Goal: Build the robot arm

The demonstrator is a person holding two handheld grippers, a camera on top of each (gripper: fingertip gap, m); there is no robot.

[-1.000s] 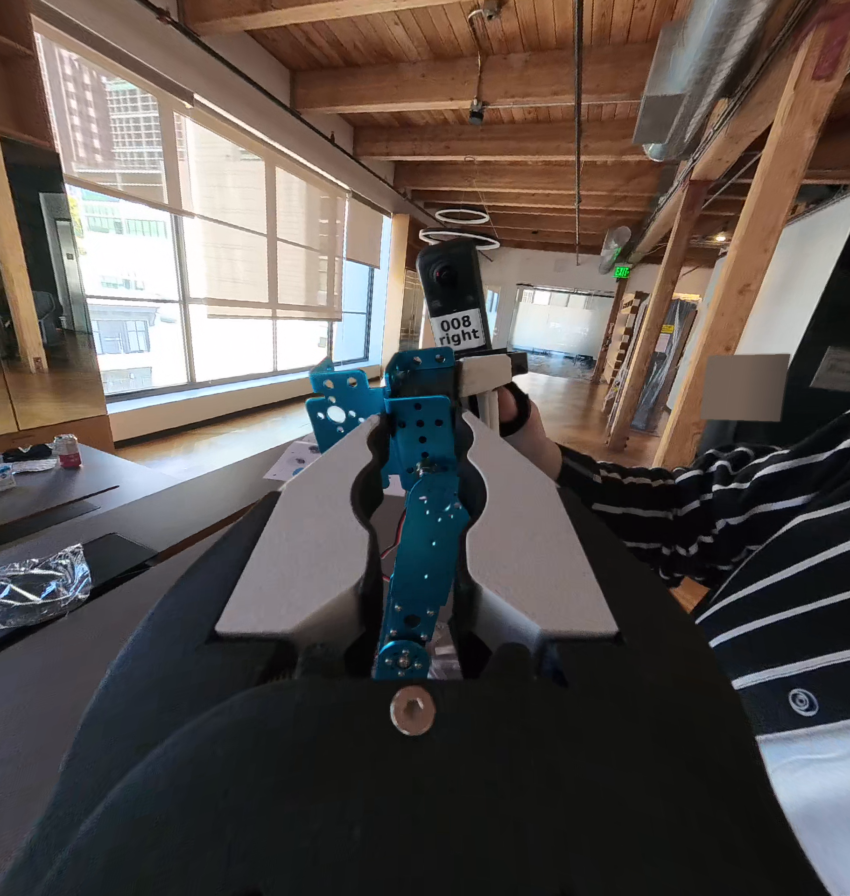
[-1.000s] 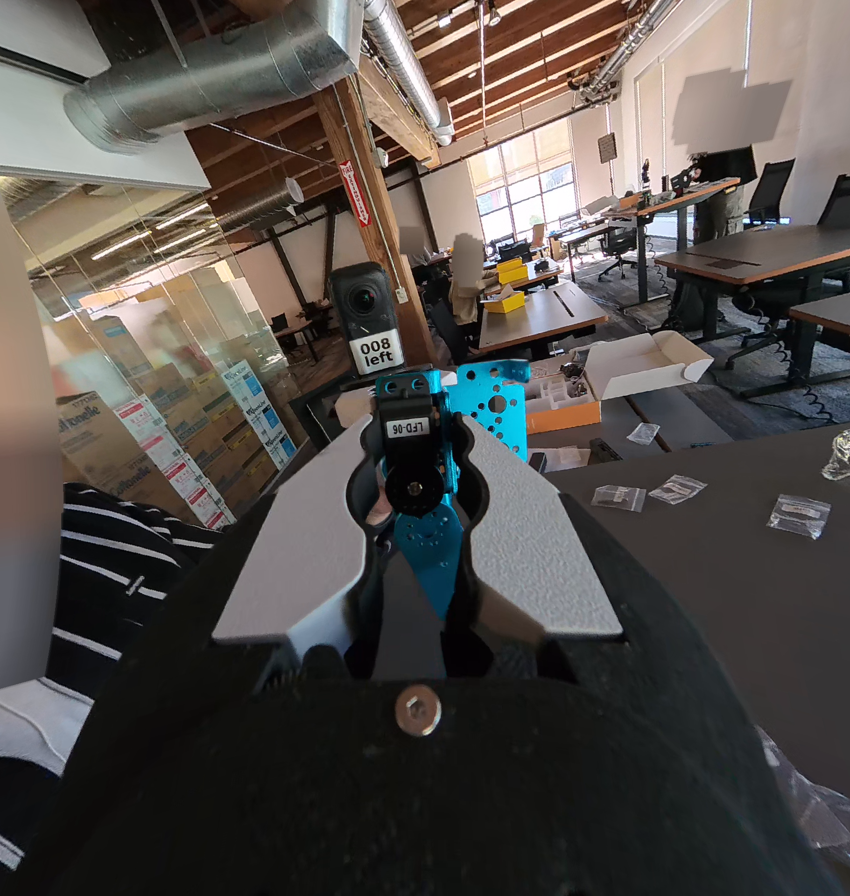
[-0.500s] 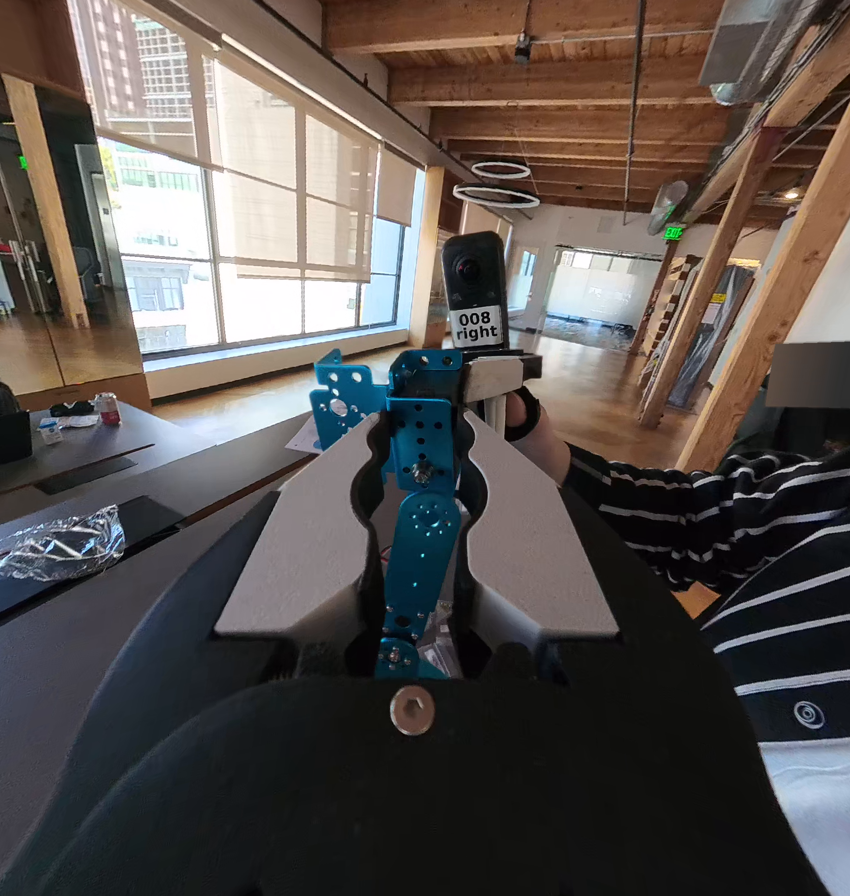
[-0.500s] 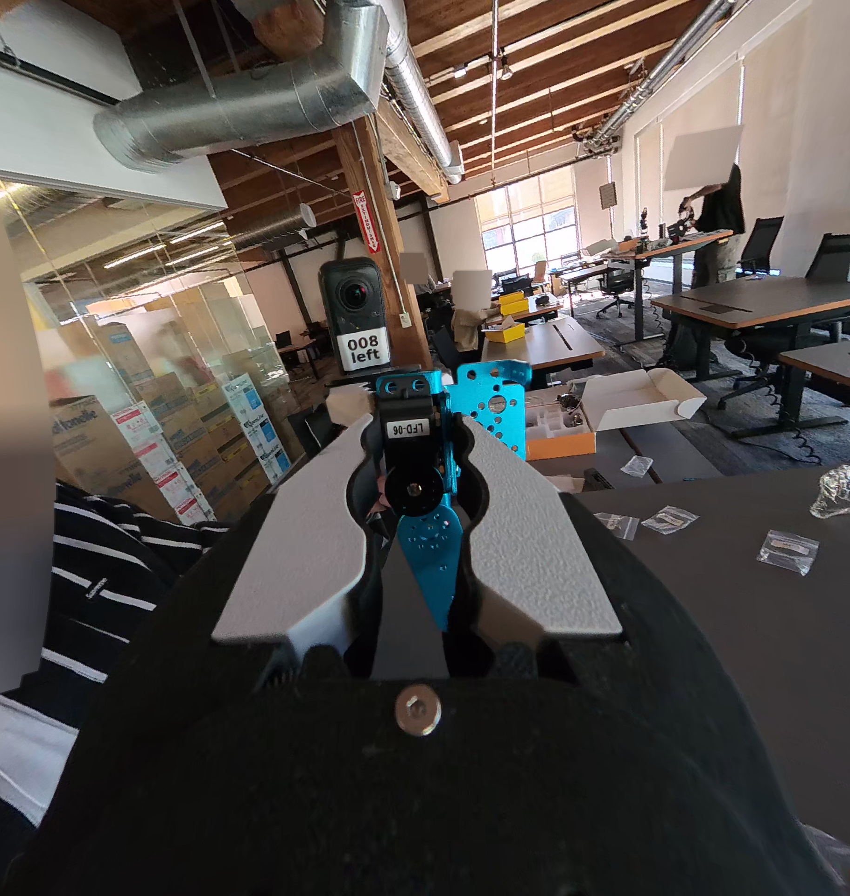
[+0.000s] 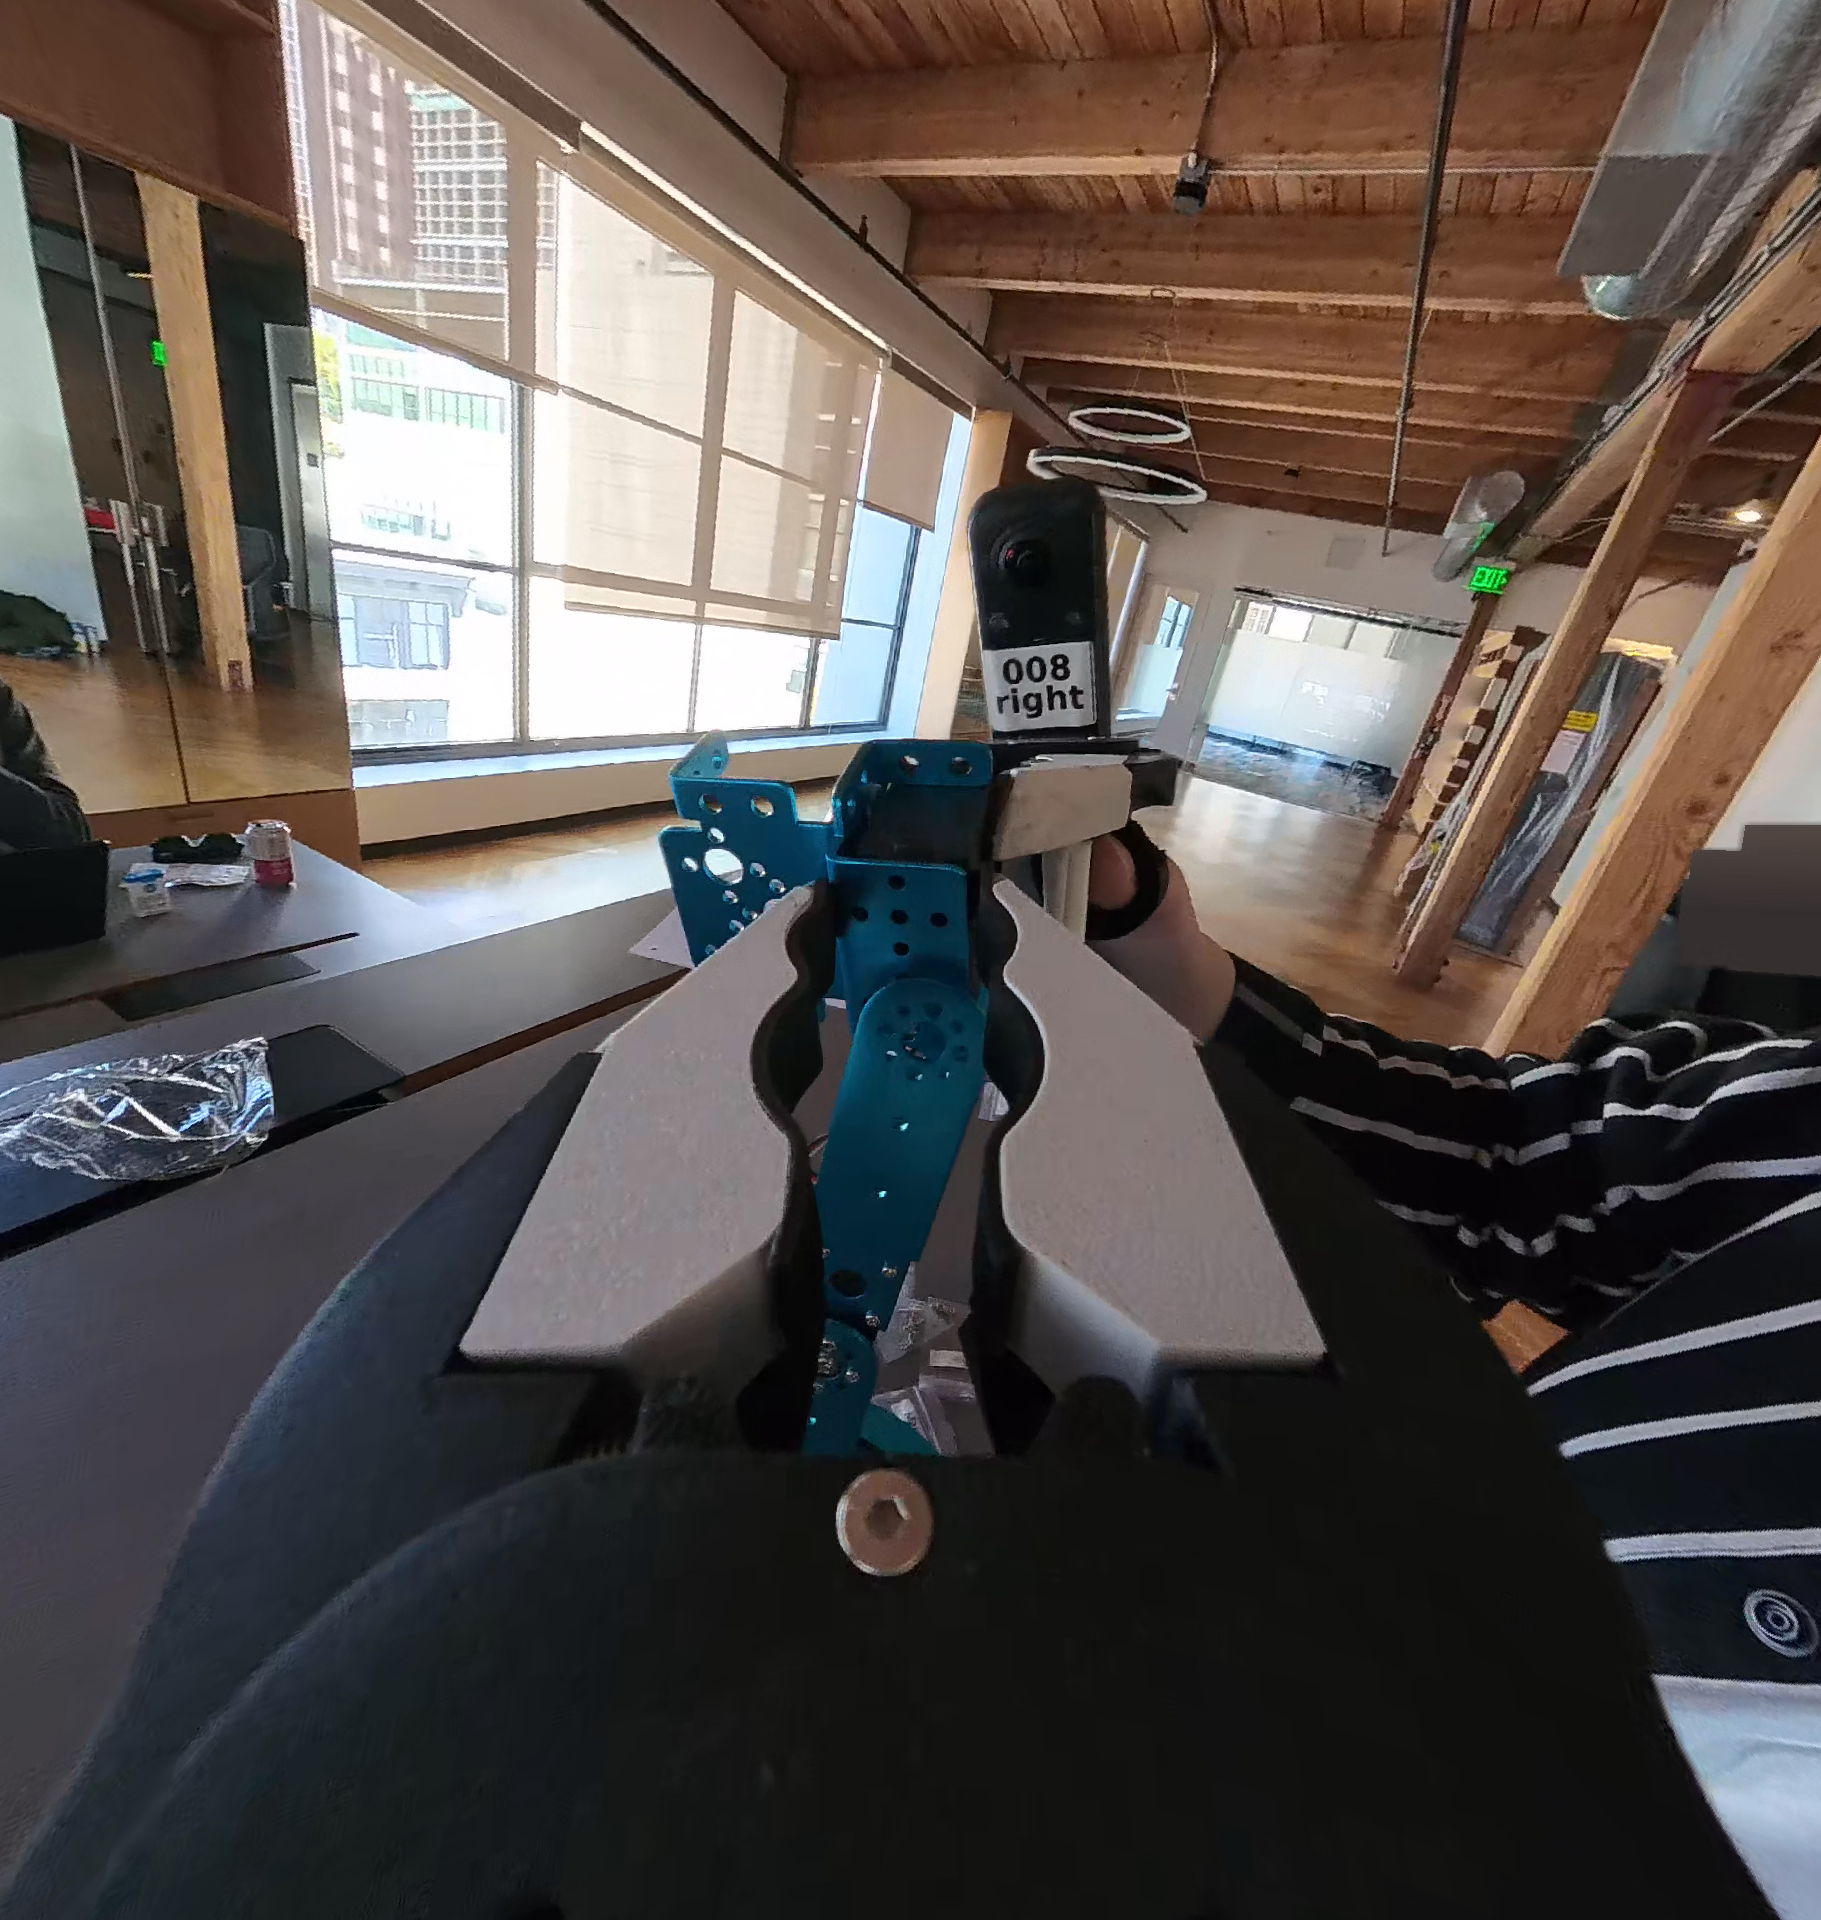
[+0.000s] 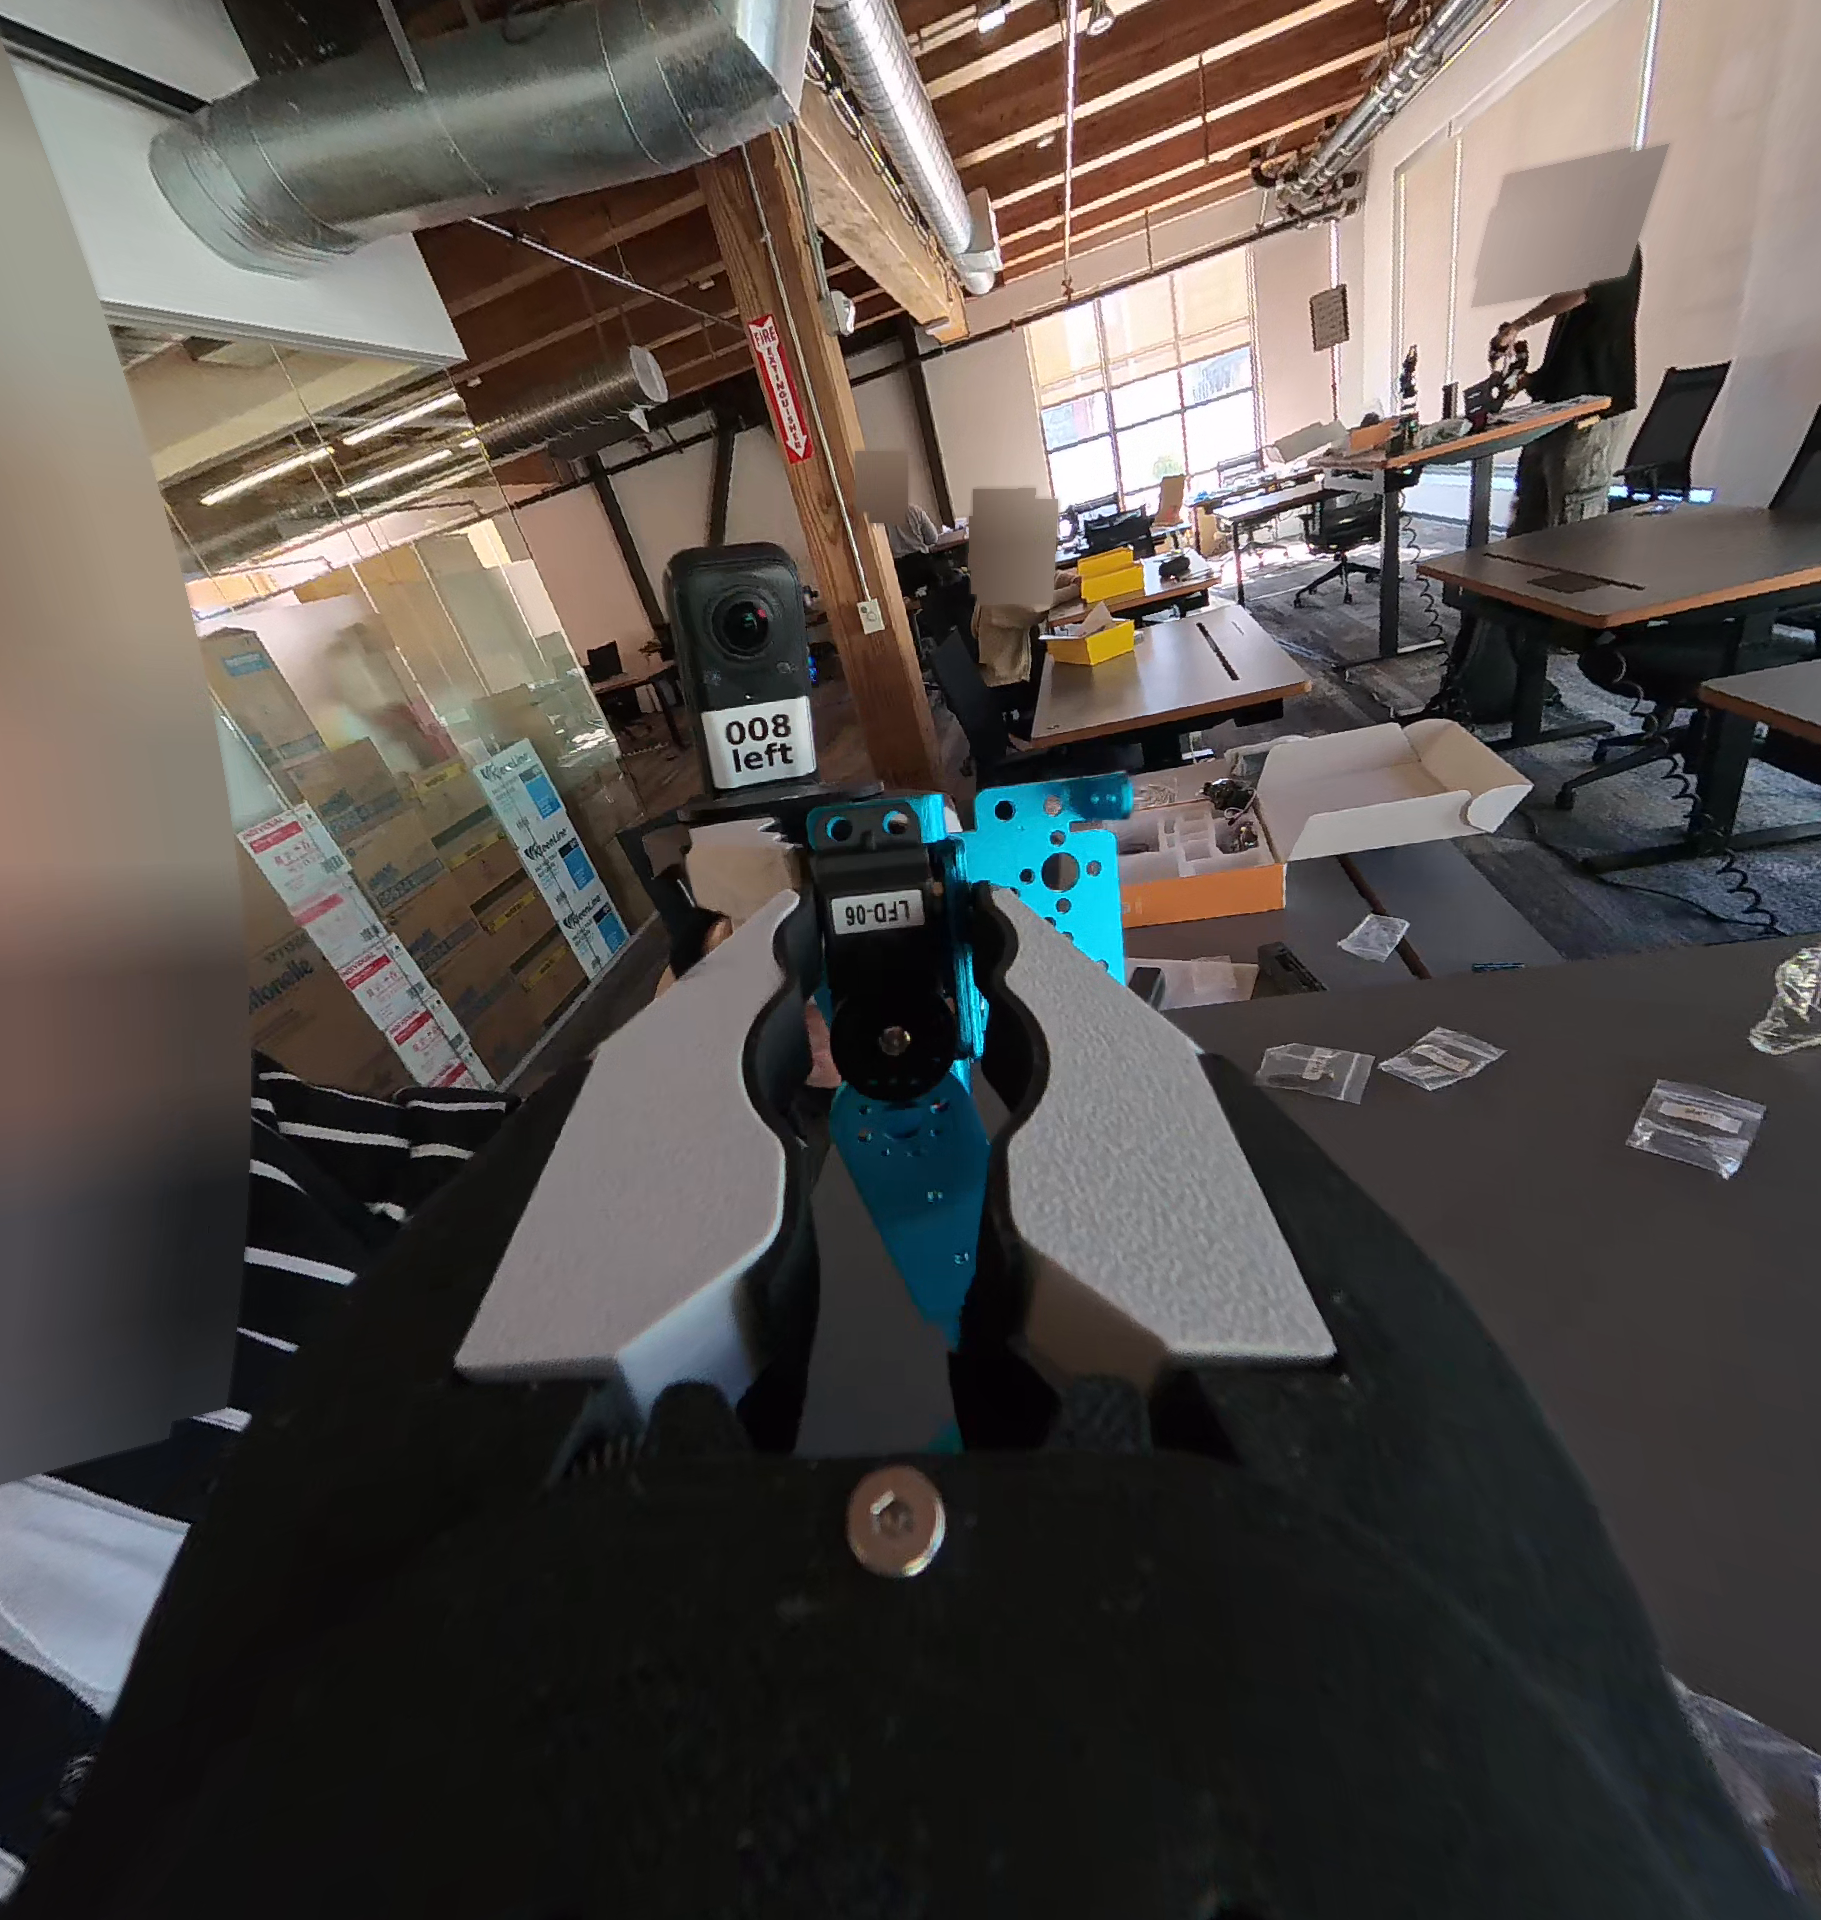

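Observation:
A blue perforated metal bracket assembly (image 5: 901, 920) with a black servo (image 6: 880, 935) is held in the air between both grippers, which face each other. My left gripper (image 5: 901, 935) is shut on the bracket's upper part. A blue arm (image 5: 890, 1143) hangs down between its fingers. My right gripper (image 6: 890, 935) is shut on the servo end from the opposite side, and the blue arm (image 6: 911, 1153) shows below it. A blue side plate (image 6: 1051, 862) sticks out behind. The right gripper (image 5: 1062, 805) and the hand on it (image 5: 1145, 935) also show in the left wrist view.
A dark table (image 5: 158, 1351) lies below with crumpled clear plastic (image 5: 116, 1112). Small clear bags (image 6: 1311, 1070) and another crumpled plastic piece (image 6: 1820, 987) lie on the table in the right wrist view. An open white and orange box (image 6: 1301, 831) sits behind. A striped sleeve (image 5: 1508, 1122) is at the right. My left and right fingertips are right by each other.
Both grippers have turned and tilted a little together with the blue assembly, so the room behind has shifted. Both keep their hold.

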